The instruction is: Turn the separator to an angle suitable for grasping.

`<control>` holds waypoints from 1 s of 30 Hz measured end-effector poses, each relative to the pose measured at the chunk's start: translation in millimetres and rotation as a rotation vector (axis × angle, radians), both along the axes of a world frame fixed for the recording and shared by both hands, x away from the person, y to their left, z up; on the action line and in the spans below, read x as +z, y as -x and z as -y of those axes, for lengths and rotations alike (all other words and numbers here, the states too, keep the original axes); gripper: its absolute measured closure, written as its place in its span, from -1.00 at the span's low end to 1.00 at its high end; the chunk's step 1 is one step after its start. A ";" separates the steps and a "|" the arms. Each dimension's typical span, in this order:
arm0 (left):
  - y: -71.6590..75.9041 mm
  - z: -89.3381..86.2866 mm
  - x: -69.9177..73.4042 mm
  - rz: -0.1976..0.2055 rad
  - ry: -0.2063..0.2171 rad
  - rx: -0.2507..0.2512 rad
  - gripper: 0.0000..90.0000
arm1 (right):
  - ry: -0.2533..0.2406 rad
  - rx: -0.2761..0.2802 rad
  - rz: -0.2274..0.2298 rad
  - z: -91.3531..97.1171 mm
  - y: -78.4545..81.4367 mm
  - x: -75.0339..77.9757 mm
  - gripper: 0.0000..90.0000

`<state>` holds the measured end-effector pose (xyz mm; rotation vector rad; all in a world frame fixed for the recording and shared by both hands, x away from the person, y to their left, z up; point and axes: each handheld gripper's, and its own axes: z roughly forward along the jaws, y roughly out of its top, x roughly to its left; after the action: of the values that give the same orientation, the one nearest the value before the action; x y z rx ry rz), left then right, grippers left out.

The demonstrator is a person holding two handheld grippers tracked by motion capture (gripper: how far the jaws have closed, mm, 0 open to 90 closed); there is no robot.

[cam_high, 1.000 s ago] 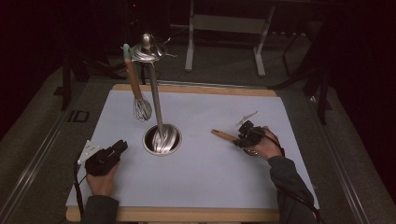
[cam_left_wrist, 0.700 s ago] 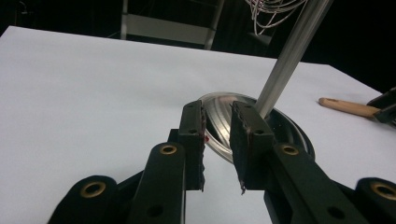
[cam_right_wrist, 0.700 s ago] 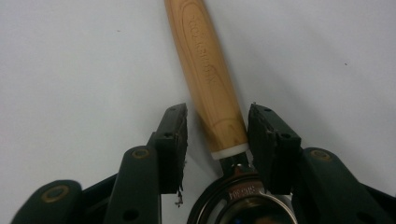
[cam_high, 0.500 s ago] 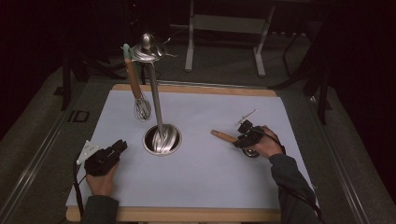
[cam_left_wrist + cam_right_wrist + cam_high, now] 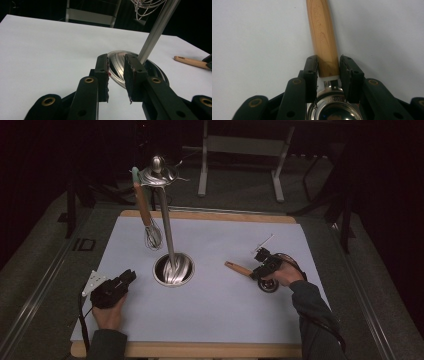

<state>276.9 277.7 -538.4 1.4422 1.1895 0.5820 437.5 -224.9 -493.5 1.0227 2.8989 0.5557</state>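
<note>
Closing on the ladle's (image 5: 329,100) wooden handle (image 5: 323,37), right gripper (image 5: 328,75); handle points toward stand (image 5: 173,270).

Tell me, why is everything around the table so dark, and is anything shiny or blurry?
High view: light falls on the white table while the room behind stays black; the metal stand glints. Left gripper view: its near jaws are soft, and the stand's base shines. Right gripper view: the wooden handle is sharp, and the metal cup mirrors light.
</note>
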 end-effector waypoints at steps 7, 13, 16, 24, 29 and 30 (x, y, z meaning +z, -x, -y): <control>0.2 0.1 0.1 0.002 0.002 0.001 0.65 | -0.020 -0.007 -0.042 1.9 -5.9 -0.8 0.50; 0.4 0.1 0.2 0.003 0.000 0.002 0.65 | 0.033 -0.012 -0.034 -4.5 -6.1 -6.3 0.43; 0.6 0.1 0.2 0.003 0.001 0.002 0.65 | 0.046 -0.013 -0.033 -6.9 -5.4 -5.6 0.40; 0.6 -0.3 0.2 0.005 0.003 0.000 0.65 | 0.047 -0.022 -0.033 -8.5 -6.9 -5.6 0.23; 0.9 0.1 0.3 0.006 0.003 0.002 0.64 | 0.073 0.004 -0.068 -12.9 -3.7 -3.4 0.38; 0.9 0.2 0.2 0.007 0.002 0.002 0.64 | 0.068 0.008 -0.086 -13.0 -3.4 -2.8 0.43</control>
<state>276.0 277.4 -538.1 1.4364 1.1860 0.5873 440.8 -211.9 -496.3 1.0524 2.9746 0.4201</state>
